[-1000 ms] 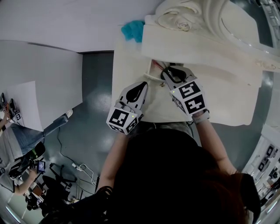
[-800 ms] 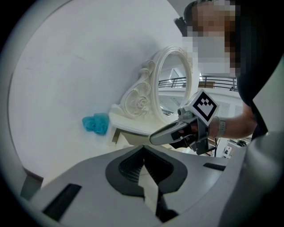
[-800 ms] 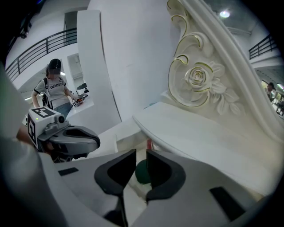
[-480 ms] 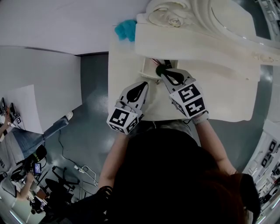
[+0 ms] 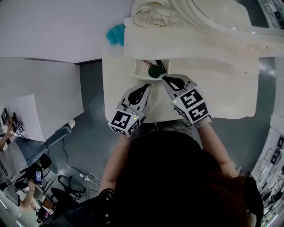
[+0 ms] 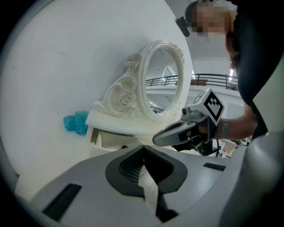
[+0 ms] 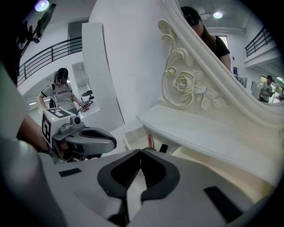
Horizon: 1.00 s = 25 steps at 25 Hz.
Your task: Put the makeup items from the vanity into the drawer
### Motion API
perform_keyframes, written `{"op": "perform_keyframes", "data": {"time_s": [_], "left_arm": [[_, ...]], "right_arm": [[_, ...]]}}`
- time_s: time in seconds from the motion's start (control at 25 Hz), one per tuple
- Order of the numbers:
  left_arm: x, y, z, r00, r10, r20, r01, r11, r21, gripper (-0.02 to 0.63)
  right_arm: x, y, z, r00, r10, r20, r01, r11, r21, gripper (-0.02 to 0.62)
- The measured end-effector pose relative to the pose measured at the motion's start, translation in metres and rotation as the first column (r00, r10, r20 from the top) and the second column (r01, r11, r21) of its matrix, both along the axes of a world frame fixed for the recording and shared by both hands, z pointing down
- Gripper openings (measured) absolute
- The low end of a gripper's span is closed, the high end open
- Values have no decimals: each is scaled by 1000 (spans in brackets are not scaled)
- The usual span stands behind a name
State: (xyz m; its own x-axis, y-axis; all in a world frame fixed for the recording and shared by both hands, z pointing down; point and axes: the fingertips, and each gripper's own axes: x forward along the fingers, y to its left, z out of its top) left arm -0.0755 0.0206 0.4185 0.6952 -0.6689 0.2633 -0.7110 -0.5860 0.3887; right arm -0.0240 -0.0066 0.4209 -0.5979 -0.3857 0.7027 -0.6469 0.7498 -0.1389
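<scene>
I have both grippers out in front of me over the white vanity top (image 5: 222,93), pointing toward the top of the head view and angled in toward each other. The left gripper (image 5: 147,86) leans up and to the right, with its marker cube (image 5: 123,123) at the lower left and my left forearm (image 5: 116,155) running down the frame behind it. The right gripper (image 5: 164,79) leans up and to the left, and in the left gripper view it slopes down toward the lower left, with my hand wrapped round its handle. Both tips sit near each other, just below the front edge of the open drawer (image 5: 138,71), and they do not touch it. The left gripper's jaws are together with nothing between them. The right gripper's jaws have just been closing and now meet at the tips, also with nothing between them. The makeup lies in the drawer, just above centre in the head view: a dark green round item (image 5: 154,71), a black item (image 5: 159,65) above it and a thin red stick (image 5: 145,63) to their left. The right gripper view shows the red stick and the black item in the drawer, under the overhanging shelf. A teal fluffy thing (image 5: 115,34) sits at the upper left beside the carved mirror (image 5: 213,11).
</scene>
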Motion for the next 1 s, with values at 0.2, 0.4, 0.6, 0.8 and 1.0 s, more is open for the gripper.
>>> {"op": "perform_keyframes", "data": {"time_s": [0.2,0.4,0.6,0.8,1.0], "left_arm": [[16,5,-3,1000,10,9,-10,1000,6,14],[25,9,-2,1000,-12,22,12,1000,8,14],[36,15,-5,998,-49,39,49,999,20,14],[50,32,-6,995,-83,51,82,996,22,14],[46,48,-4,989,-135,66,133,991,28,14]], "right_arm": [[14,7,-3,1000,-2,16,2,1000,12,23],[30,18,-5,1000,-19,21,19,1000,9,23],[44,31,-5,998,-46,47,46,999,6,23],[55,46,-2,993,-94,69,94,996,3,23],[55,56,4,988,-135,79,135,991,-5,23]]}}
